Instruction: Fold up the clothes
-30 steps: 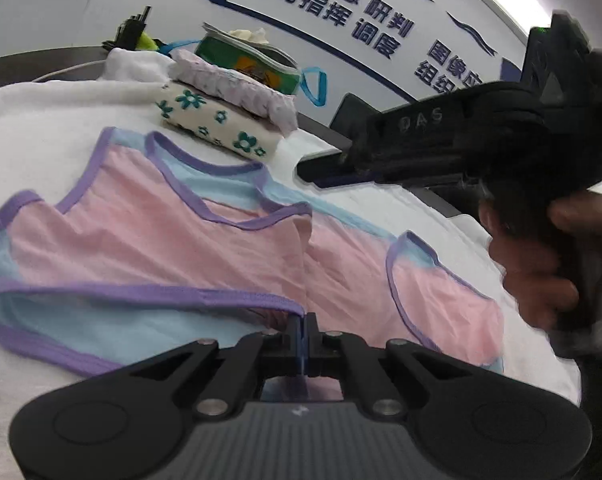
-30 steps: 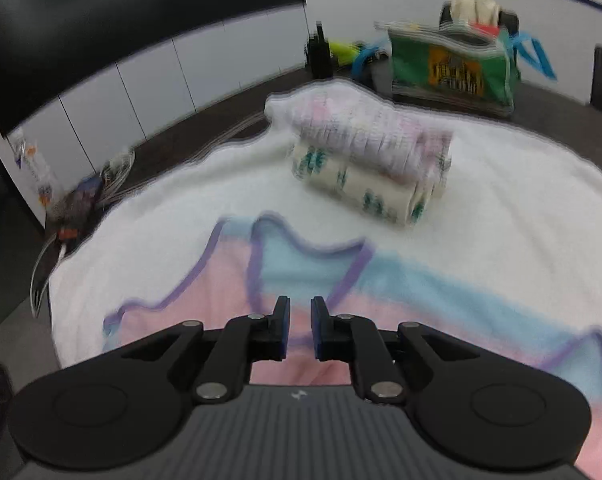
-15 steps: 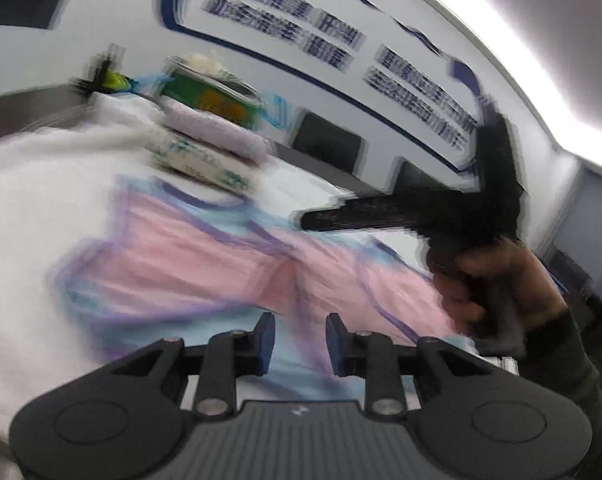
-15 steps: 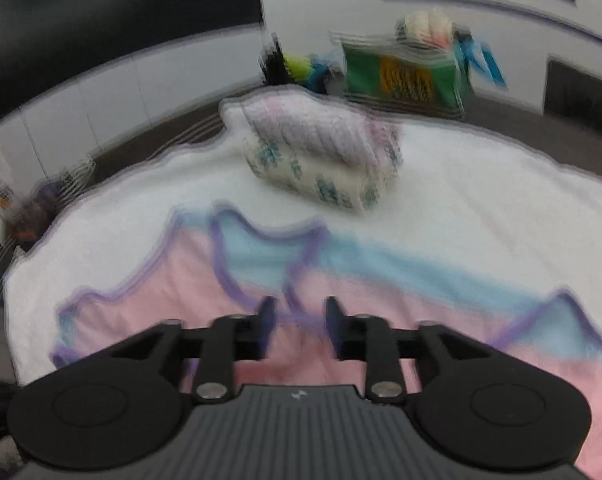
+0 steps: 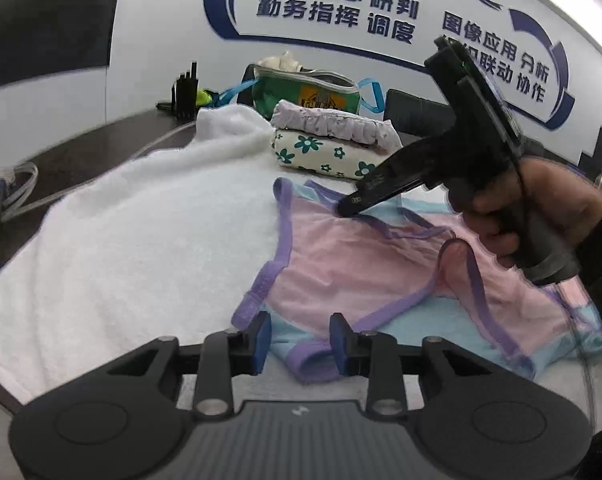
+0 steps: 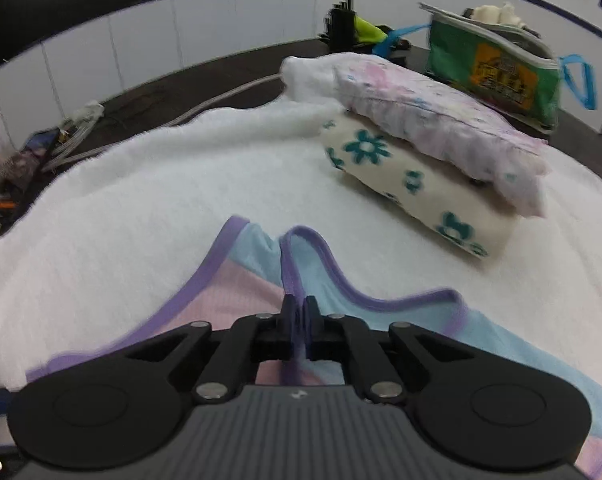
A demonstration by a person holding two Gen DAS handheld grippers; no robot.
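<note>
Pink-and-blue cotton vest with purple trim (image 5: 353,264) lies flat on white fluffy towel (image 5: 141,232). My right gripper (image 6: 299,316) is pinched on a shoulder strap; left gripper (image 5: 299,344) gapes around the hem corner, empty. I'd close it, then lift both evenly. Folded stack (image 6: 433,160) near; office wall behind.

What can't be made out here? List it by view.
- Left wrist view: the pink garment has its right end covered by the right hand.
- Right wrist view: the right gripper body hides the garment's near part.
- Right wrist view: the green bag print is too blurred to read.
</note>
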